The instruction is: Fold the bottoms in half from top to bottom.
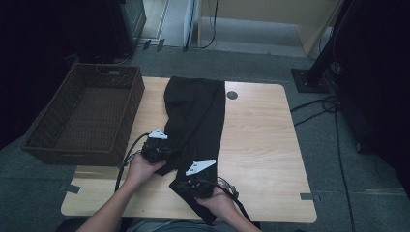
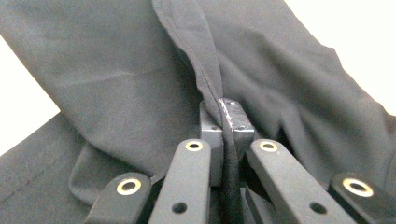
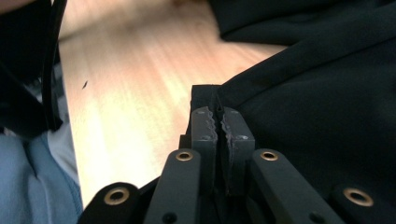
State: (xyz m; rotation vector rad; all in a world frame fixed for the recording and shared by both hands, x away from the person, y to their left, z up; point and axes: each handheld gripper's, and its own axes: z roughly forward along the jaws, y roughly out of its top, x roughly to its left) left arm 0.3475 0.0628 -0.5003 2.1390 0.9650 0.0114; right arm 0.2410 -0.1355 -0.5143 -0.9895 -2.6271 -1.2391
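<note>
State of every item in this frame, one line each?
black garment: laid lengthwise on the table, partly folded, near end pinched by both grippers
left gripper: shut on a fabric fold
right gripper: shut on the garment's edge
wicker basket: upright, empty
table: bare wood beside the garment

Black garment (image 1: pixel 196 108) is matt woven cloth, smooth, with a stitched seam ridge; table (image 1: pixel 261 140) is light wood-grain board, slightly glossy. Basket (image 1: pixel 87 116) is dark brown wicker, rough weave. Left gripper (image 2: pixel 226 119) and right gripper (image 3: pixel 218 123) are matt black plastic with brass-coloured metal rivets, the right gripper's pads grey and toothed; floor (image 1: pixel 232 53) looks like grey carpet, rough.
</note>
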